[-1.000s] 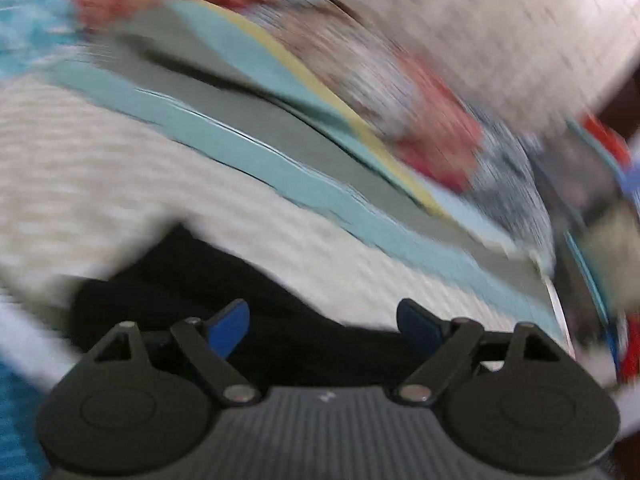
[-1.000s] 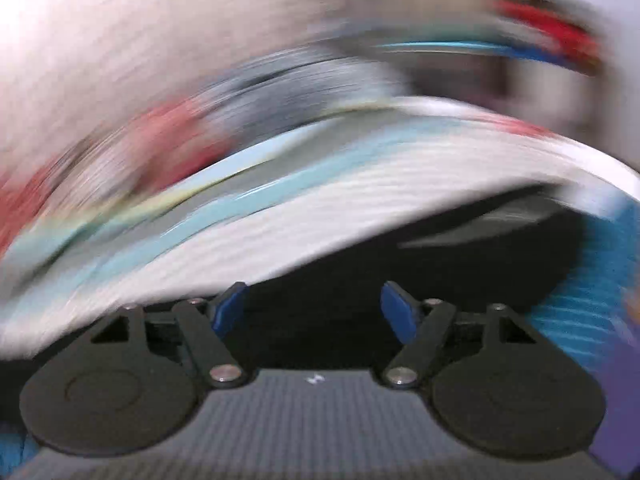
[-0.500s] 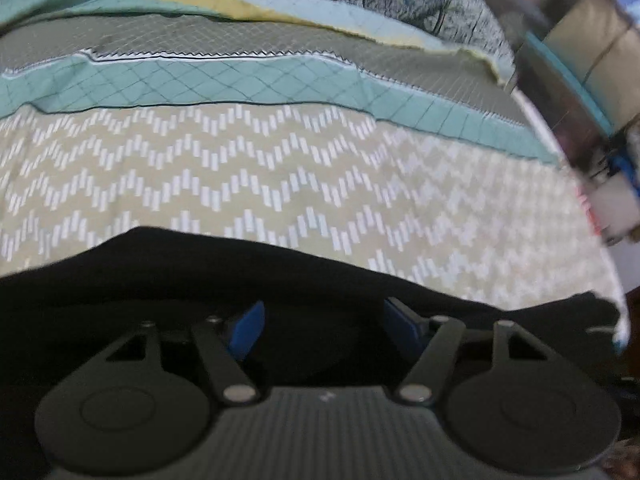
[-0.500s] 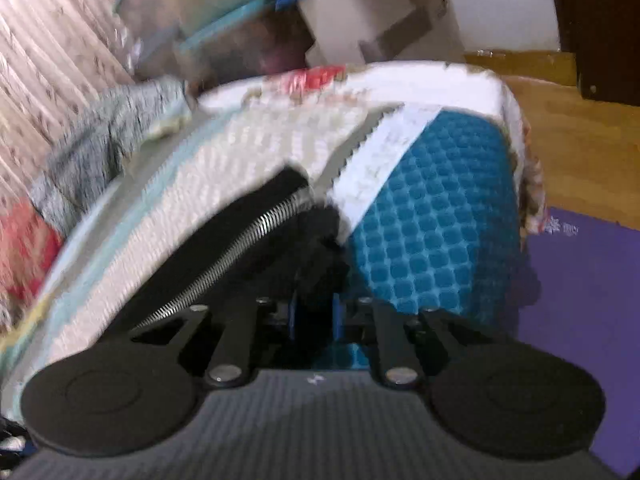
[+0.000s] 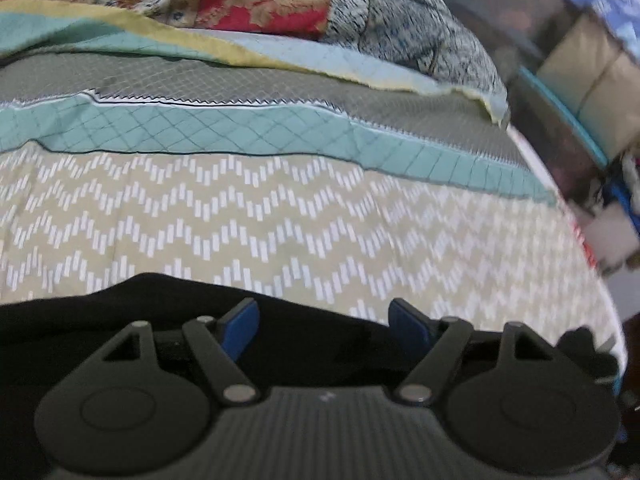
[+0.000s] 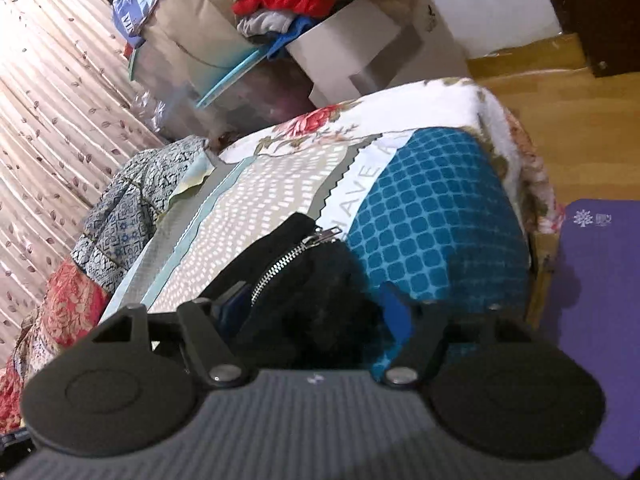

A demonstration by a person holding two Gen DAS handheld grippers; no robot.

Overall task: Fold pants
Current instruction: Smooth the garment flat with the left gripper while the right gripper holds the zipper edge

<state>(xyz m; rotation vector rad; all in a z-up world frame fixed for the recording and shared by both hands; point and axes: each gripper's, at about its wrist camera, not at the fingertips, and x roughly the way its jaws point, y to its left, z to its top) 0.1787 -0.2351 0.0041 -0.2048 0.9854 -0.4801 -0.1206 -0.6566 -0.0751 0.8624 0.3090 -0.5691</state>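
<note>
The black pants [image 5: 120,312] lie along the near edge of the bed, on the beige zigzag bedspread [image 5: 280,220]. My left gripper [image 5: 324,328] is open, its blue pads spread over the black cloth. In the right wrist view the pants' waist end [image 6: 320,280] with its silver zipper [image 6: 288,260] lies bunched at the bed corner. My right gripper [image 6: 312,312] is open, with the bunched cloth between its spread pads.
A patchwork quilt [image 5: 280,4] is heaped at the far side of the bed. A blue checked mattress end [image 6: 432,232], wooden floor [image 6: 580,128] and purple mat [image 6: 600,300] lie to the right. Boxes piled with clothes [image 6: 304,12] stand beyond the bed.
The right gripper was shut on the pants' waist half a second ago and has opened, leaving the cloth on the bed. The left gripper stays open over the pants.
</note>
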